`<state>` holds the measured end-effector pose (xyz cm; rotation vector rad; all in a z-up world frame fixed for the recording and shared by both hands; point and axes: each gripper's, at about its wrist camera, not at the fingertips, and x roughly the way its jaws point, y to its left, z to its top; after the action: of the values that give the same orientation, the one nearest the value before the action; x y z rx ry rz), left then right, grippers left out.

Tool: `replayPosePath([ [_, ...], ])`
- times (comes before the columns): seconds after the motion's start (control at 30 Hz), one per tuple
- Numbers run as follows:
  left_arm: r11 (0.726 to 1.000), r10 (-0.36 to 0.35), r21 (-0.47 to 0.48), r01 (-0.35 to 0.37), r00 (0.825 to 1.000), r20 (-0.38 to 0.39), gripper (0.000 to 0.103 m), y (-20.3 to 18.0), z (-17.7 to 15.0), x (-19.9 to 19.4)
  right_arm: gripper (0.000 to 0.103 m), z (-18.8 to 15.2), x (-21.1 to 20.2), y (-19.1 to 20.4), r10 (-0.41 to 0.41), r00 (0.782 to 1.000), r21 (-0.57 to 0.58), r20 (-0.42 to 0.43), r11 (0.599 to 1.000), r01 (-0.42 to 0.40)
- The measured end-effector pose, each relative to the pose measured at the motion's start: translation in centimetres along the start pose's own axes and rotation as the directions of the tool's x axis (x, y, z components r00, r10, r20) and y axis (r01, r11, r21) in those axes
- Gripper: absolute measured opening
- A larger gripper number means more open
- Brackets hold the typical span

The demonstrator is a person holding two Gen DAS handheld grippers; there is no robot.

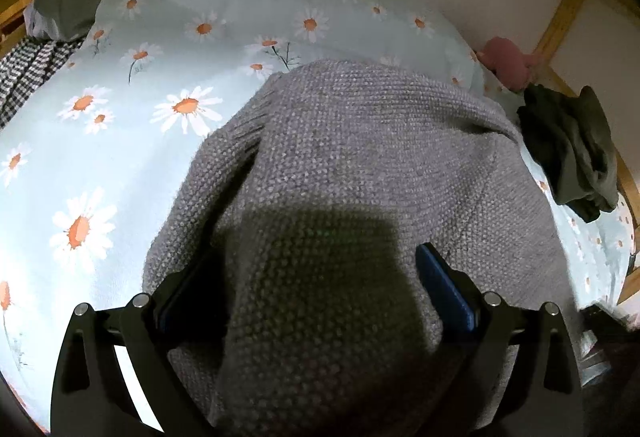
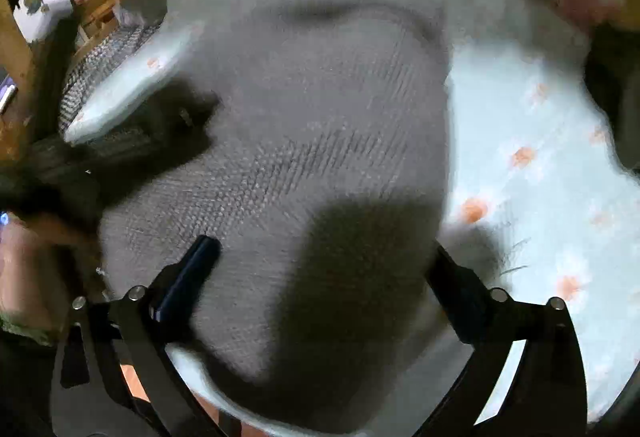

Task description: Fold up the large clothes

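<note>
A grey knitted sweater [image 1: 360, 165] lies on a light blue daisy-print bed cover [image 1: 120, 157]. My left gripper [image 1: 316, 277] is open, low over the sweater's near part, its fingers wide apart with the knit between them. In the blurred right wrist view the same sweater [image 2: 320, 117] fills the middle. My right gripper [image 2: 320, 261] is open just above it, near its right edge. The other gripper [image 2: 176, 125] shows as a dark shape at the sweater's left side.
A dark green garment [image 1: 572, 161] is bunched at the bed's right edge, beside a pink soft toy [image 1: 508, 61]. A checked cloth [image 1: 28, 77] and a grey-green pillow [image 1: 72, 1] lie at the left. A wooden bed frame [image 1: 560, 13] runs along the wall.
</note>
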<state>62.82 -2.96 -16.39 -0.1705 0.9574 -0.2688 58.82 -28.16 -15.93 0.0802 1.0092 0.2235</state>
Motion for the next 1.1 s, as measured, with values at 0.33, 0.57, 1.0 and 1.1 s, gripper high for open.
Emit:
replayPosePath([
  [0.33, 0.998, -0.056, -0.010, 0.056, 0.998, -0.002, 0.097, 0.8, -0.1, 0.1, 0.100, 0.1, -0.7, -10.3, 0.516, 0.856, 0.369, 0.042, 0.788, -0.493],
  [0.57, 0.995, -0.096, -0.023, 0.096, 0.995, -0.011, 0.097, 1.3, -0.2, 0.2, 0.100, 0.4, 5.4, -11.7, 0.712, 0.702, 0.495, -0.019, 0.617, -0.612],
  [1.0, 0.955, -0.228, -0.176, 0.239, 0.970, 0.081, 0.097, 3.3, -0.7, -2.1, 0.058, 1.8, 5.8, -7.0, 0.628, 0.779, 0.392, 0.003, 0.716, -0.578],
  [1.1, 0.887, -0.248, -0.351, 0.299, 0.951, 0.184, 0.097, 5.6, -2.4, -5.8, 0.052, 2.1, 5.2, -6.9, 0.634, 0.768, 0.407, 0.092, 0.680, -0.610],
])
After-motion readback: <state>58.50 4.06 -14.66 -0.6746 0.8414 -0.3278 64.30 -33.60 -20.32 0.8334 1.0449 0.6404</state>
